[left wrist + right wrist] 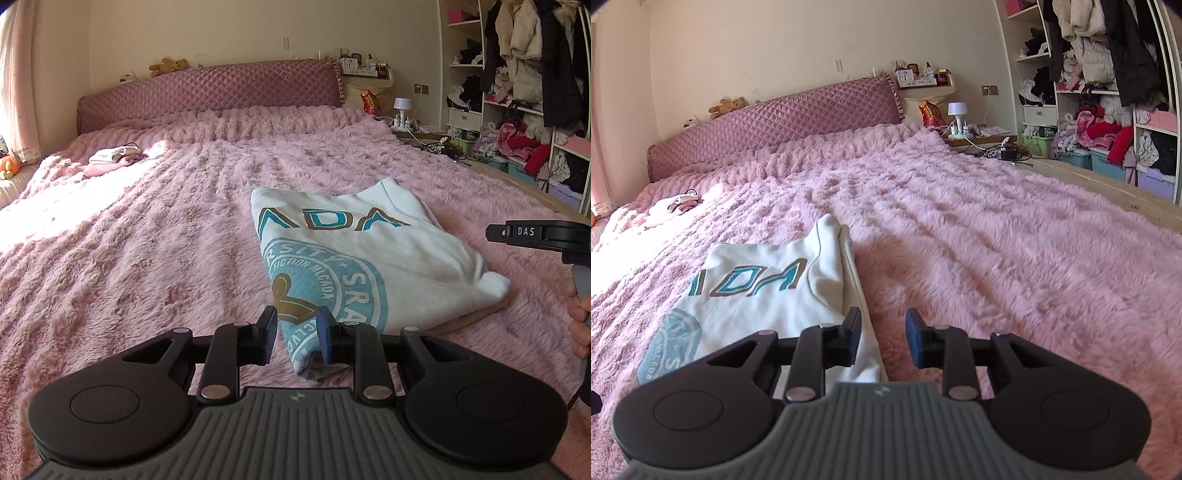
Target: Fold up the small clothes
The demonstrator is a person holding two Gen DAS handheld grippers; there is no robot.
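A white sweatshirt (pixel 399 258) with teal and brown print lies folded on the fluffy pink blanket (pixel 147 240). In the left wrist view my left gripper (pixel 297 338) is open, just above the garment's near corner; the cloth shows in the gap and the pads do not press it. In the right wrist view the sweatshirt (pixel 768 295) lies to the left, and my right gripper (pixel 884 338) is open over its right edge, with cloth and blanket (pixel 997 258) showing in the gap. The right tool (pixel 535 232), held in a hand (pixel 580 321), shows at the left view's right edge.
A small pile of folded clothes (pixel 114 157) lies far left near the quilted purple headboard (pixel 207 90). A nightstand with a white lamp (pixel 402 105) and full wardrobe shelves (pixel 517 110) stand to the right. The bed's right edge (pixel 1126 192) runs along a floor strip.
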